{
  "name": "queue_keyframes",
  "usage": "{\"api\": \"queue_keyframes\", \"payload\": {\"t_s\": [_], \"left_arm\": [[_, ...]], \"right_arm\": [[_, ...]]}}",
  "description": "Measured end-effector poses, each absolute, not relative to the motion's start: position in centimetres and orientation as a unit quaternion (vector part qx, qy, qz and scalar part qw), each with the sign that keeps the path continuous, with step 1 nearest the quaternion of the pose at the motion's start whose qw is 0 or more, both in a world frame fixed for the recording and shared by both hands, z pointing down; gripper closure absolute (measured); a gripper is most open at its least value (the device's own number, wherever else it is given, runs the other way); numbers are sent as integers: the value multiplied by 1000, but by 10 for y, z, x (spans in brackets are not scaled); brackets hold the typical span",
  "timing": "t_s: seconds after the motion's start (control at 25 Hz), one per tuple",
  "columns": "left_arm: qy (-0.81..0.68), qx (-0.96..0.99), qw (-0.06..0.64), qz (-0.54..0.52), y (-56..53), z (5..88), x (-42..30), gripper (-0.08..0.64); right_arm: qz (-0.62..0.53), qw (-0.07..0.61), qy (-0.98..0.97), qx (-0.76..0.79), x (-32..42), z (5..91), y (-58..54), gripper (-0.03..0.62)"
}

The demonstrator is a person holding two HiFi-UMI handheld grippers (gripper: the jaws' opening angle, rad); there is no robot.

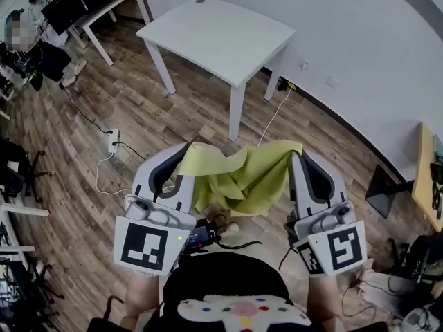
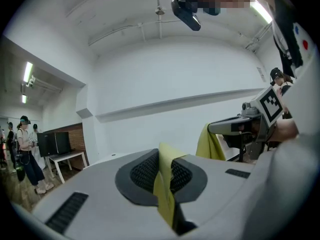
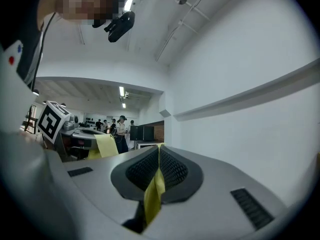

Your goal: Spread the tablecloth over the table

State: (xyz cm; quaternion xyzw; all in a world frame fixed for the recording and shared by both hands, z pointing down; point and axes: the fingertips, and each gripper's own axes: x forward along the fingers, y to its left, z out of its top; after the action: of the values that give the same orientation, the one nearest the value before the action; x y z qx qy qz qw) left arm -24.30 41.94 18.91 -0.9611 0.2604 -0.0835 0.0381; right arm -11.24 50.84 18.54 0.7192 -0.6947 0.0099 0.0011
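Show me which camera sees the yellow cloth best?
The head view: it shows most of the tablecloth hanging between the left gripper and right gripper. Each gripper view shows only a thin edge pinched in its jaws, plus a scrap at the other gripper.

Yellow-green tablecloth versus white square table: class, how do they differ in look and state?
The yellow-green tablecloth is crumpled and sagging; the white square table is flat. The tablecloth hangs gripped by the left gripper and right gripper; the table stands uncovered on the wooden floor, apart.

I could read no words, numbers or brands anywhere; the left gripper and right gripper carried only black-and-white square markers.
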Motion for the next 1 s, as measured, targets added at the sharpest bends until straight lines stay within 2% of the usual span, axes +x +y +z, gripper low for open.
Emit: {"api": "queue_keyframes", "payload": {"t_s": [0.52,1.0], "left_arm": [[239,-967,56,-64,432,180,-209,546],[200,-977,50,-56,375,192,-172,548]], "right_arm": [[-6,-26,-685,728,-84,179,519,559],[-9,-5,-655,756,-63,195,474,558]]}}
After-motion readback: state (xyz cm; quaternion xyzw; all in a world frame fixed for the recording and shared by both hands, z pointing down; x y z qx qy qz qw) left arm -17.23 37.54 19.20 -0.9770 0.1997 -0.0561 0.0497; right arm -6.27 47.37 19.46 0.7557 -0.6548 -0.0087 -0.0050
